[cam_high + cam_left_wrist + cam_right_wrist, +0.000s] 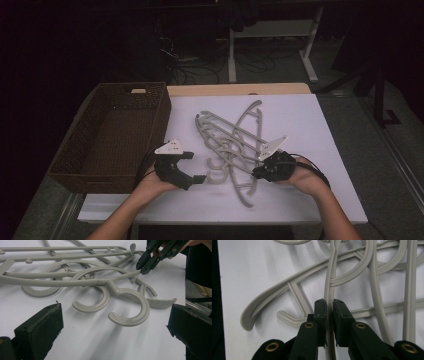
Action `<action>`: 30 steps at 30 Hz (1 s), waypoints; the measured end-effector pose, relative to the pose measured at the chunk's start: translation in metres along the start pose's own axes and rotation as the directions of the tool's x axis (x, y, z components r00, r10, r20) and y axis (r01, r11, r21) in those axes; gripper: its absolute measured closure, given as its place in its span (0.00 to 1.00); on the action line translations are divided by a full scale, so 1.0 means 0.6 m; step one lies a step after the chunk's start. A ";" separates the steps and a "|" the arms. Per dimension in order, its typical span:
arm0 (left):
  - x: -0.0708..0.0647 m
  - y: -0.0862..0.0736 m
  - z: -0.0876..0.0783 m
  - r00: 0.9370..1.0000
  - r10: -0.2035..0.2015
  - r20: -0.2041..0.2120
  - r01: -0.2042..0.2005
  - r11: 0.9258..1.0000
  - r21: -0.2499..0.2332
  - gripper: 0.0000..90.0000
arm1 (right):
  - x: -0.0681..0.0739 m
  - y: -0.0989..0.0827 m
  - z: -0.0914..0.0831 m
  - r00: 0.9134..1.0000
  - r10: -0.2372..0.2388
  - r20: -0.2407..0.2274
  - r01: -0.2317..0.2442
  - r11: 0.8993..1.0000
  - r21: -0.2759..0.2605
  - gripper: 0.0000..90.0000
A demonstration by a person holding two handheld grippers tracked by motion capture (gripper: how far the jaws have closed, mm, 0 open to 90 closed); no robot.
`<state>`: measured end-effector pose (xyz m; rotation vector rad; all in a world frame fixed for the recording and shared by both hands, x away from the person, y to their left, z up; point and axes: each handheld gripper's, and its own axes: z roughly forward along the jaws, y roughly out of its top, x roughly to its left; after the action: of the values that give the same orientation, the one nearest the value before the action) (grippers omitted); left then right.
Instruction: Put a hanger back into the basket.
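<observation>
Hangers [231,145] all tangled up on the white table [320,200]; right gripper [329,305] pinches one hanger's arm, left gripper [199,178] hovers spread wide nearby.

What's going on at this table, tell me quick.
A person is sorting a tangled pile of grey hangers on a white table with a gripper in each hand. The right gripper has its jaws closed on the thin arm of one hanger at the near edge of the pile. The left gripper waits open beside the hooks, holding nothing. A brown wicker basket sits at the left, with nothing visible in it.
</observation>
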<state>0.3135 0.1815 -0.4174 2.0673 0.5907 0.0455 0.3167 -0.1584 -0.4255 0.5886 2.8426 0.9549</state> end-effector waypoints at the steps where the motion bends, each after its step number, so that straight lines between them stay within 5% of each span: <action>1: 0.000 0.001 0.000 1.000 0.003 -0.001 -0.003 1.000 0.002 0.00 | 0.000 -0.001 -0.001 1.000 0.003 -0.001 -0.004 1.000 -0.008 0.89; 8: 0.008 0.019 0.005 1.000 0.012 -0.023 -0.012 1.000 0.001 0.00 | -0.007 -0.012 -0.025 0.995 0.102 -0.014 -0.102 0.989 -0.102 0.67; 14: 0.017 0.054 0.017 0.999 0.006 -0.032 -0.007 1.000 -0.015 0.07 | 0.001 -0.033 -0.053 0.983 0.181 -0.010 -0.180 0.968 -0.175 0.73; 18: 0.032 0.078 0.037 0.998 0.043 -0.055 -0.042 0.999 0.021 0.18 | 0.018 -0.047 -0.060 0.982 0.190 -0.004 -0.187 0.965 -0.183 0.74; 23: 0.072 0.102 0.066 0.994 0.050 -0.096 -0.044 0.997 0.063 0.48 | 0.033 -0.063 -0.066 0.977 0.215 -0.001 -0.212 0.960 -0.181 0.89; 28: 0.116 0.116 0.099 0.984 0.052 -0.169 -0.031 0.992 0.124 0.78 | 0.041 -0.081 -0.058 0.975 0.221 -0.009 -0.220 0.965 -0.141 0.98; 30: 0.127 0.123 0.112 0.975 0.074 -0.208 -0.045 0.989 0.138 0.85 | 0.044 -0.083 -0.051 0.976 0.218 -0.016 -0.219 0.968 -0.124 0.99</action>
<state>0.4271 0.1292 -0.4094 2.2255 0.6774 0.2727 0.2699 -0.2021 -0.4296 0.9010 2.7347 1.1568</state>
